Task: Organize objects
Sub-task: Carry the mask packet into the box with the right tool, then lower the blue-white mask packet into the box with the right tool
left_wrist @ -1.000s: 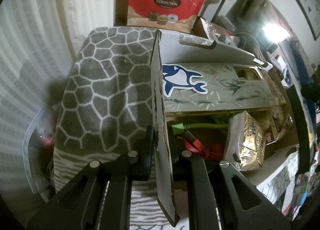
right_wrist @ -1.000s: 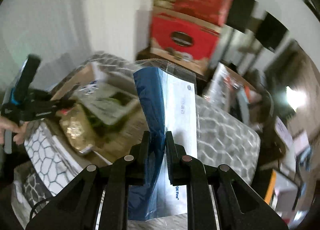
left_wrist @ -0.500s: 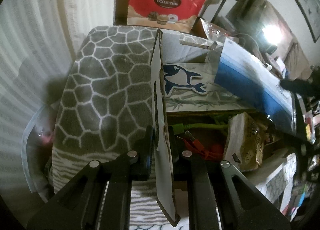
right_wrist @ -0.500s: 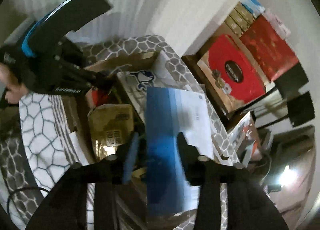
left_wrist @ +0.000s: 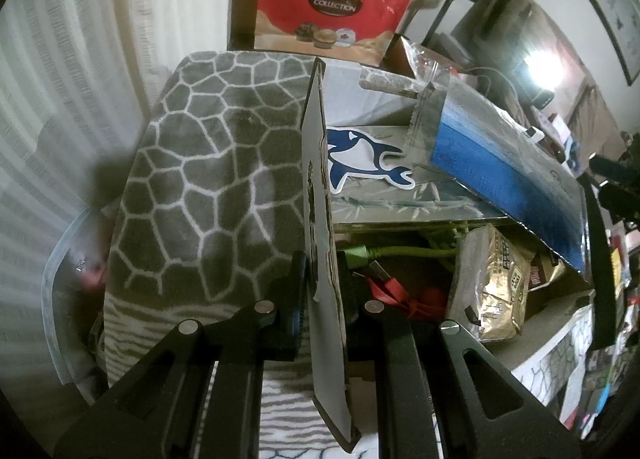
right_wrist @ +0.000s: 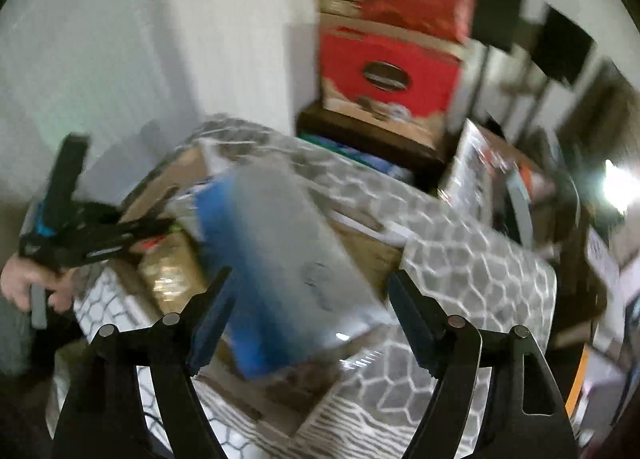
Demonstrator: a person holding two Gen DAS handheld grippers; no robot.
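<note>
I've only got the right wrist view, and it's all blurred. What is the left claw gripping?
Observer: The left claw is shut on the upright flap of the box.
Operator: And that blue blur ahead of me?
Observer: A blue bag, lying tilted over the open box.
Operator: What's under it?
Observer: A gold packet, with a red cable and a green cable beside it.
</note>
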